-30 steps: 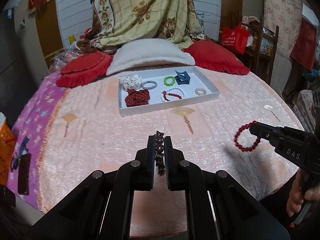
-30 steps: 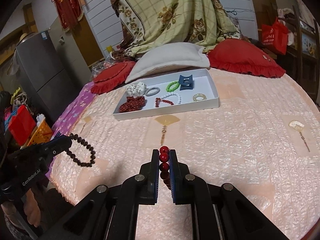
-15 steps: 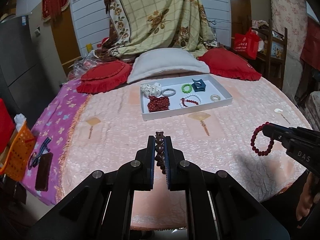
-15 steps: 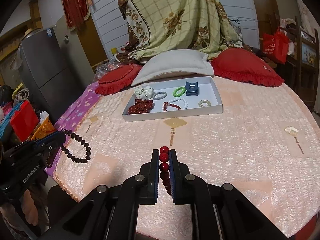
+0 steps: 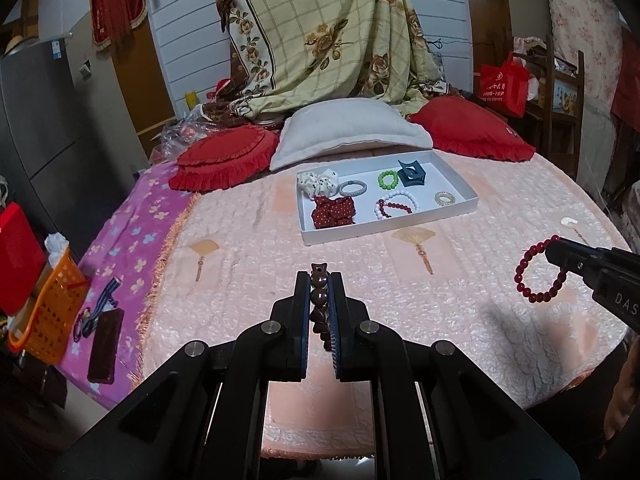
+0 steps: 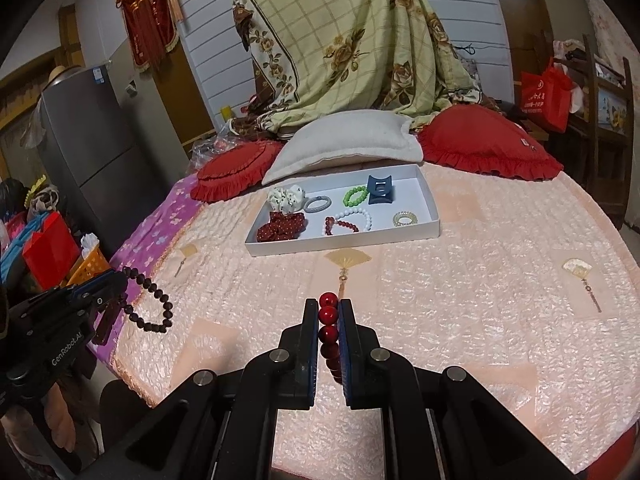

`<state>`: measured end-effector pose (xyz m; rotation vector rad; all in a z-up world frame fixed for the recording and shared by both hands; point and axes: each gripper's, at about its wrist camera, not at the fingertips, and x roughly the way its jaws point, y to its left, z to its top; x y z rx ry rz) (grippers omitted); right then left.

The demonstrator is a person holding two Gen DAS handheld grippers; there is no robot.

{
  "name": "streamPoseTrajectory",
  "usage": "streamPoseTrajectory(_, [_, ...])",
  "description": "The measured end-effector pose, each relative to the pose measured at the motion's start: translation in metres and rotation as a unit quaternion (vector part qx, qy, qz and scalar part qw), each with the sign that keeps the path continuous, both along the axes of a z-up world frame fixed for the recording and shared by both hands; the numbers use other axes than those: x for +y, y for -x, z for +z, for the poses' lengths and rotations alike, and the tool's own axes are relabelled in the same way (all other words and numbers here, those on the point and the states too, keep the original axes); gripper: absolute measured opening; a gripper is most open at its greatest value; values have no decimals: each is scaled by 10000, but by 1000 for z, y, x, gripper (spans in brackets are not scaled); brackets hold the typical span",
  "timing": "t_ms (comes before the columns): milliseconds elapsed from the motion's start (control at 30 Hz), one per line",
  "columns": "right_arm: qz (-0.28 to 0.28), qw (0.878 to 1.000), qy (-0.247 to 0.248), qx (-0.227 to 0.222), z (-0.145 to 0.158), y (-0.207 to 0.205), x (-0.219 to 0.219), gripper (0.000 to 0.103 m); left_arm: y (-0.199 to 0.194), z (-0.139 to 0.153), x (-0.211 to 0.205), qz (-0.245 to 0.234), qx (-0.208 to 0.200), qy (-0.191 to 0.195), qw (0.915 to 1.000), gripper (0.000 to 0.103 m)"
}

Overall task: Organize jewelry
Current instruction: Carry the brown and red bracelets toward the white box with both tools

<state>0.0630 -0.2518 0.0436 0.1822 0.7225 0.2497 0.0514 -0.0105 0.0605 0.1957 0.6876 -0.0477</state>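
Observation:
My left gripper (image 5: 320, 280) is shut on a dark brown bead bracelet (image 5: 319, 304), which hangs as a loop in the right wrist view (image 6: 154, 306). My right gripper (image 6: 329, 308) is shut on a red bead bracelet (image 6: 329, 330), also seen hanging in the left wrist view (image 5: 538, 270). Both are held above the near part of the pink bedspread. A white tray (image 5: 456, 210) lies farther back on the bed (image 6: 424, 232), holding scrunchies, a green bracelet (image 5: 387, 179), a blue clip (image 5: 412, 172), a white-and-red bracelet (image 5: 396, 204) and a clear ring.
Red cushions (image 5: 224, 156) and a white pillow (image 5: 352, 132) lie behind the tray. A purple blanket (image 5: 132, 232), an orange basket (image 5: 48, 304) and a dark flat object (image 5: 105, 344) are at the left. A grey fridge (image 6: 88, 148) stands left.
Both grippers have drawn back and up from the bed with their bracelets, so the tray looks smaller and farther away. Both stay shut.

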Motion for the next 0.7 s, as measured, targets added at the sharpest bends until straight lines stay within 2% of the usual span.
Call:
streamPoseTrajectory(400, [94, 9999, 88, -31, 2, -22, -1, 8, -25, 4, -16, -24, -11, -383, 9993, 7])
streamPoseTrajectory(700, [149, 9997, 195, -69, 10, -51, -1, 8, -56, -2, -28, -139, 154, -550, 9983, 7])
